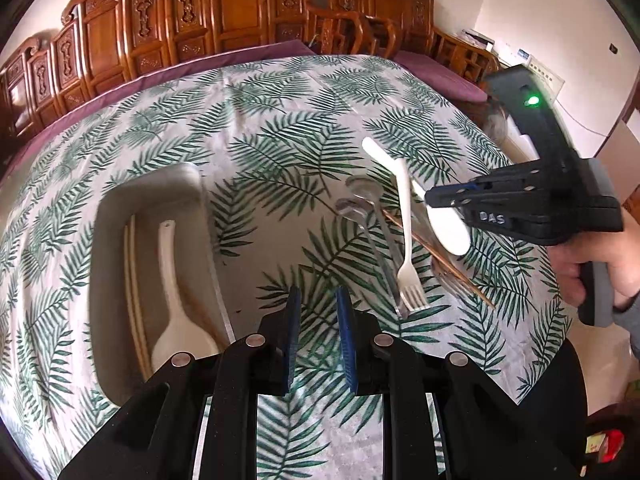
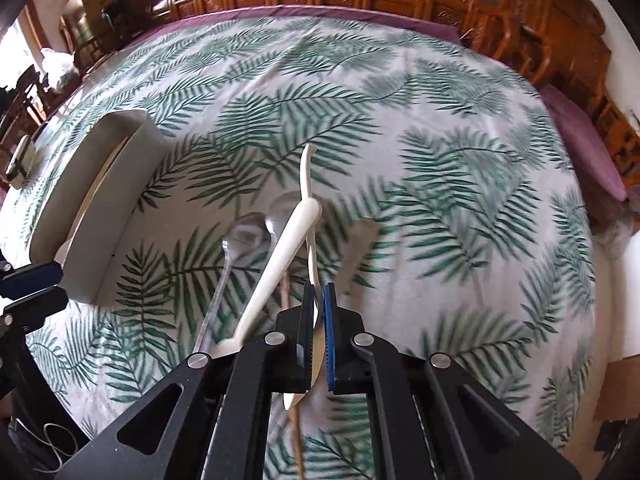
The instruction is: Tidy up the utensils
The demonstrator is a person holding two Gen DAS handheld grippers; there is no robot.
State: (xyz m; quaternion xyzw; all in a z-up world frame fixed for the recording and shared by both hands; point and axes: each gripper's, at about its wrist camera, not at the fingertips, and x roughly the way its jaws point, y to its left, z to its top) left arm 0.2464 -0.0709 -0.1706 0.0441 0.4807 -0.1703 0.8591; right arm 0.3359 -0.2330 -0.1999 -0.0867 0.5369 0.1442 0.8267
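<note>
A cream tray point(image 1: 188, 184) lies on the leaf-print cloth and holds a white spoon point(image 1: 176, 292) and pale chopsticks point(image 1: 134, 280). To its right lie a white fork point(image 1: 406, 232), two clear plastic spoons point(image 1: 362, 200) and brown chopsticks point(image 1: 440, 256). My right gripper point(image 1: 430, 198) is shut on a white spoon point(image 1: 450, 228) near its bowl and holds it above the pile; in the right wrist view the gripper point(image 2: 319, 292) pinches the spoon point(image 2: 307, 184), whose handle points away. My left gripper point(image 1: 318, 300) is open and empty, just right of the tray.
The tray also shows at the left of the right wrist view point(image 2: 104, 200). Carved wooden chairs point(image 1: 240, 12) and a purple cushion point(image 1: 440, 72) line the far side of the table. The table edge is close on the right.
</note>
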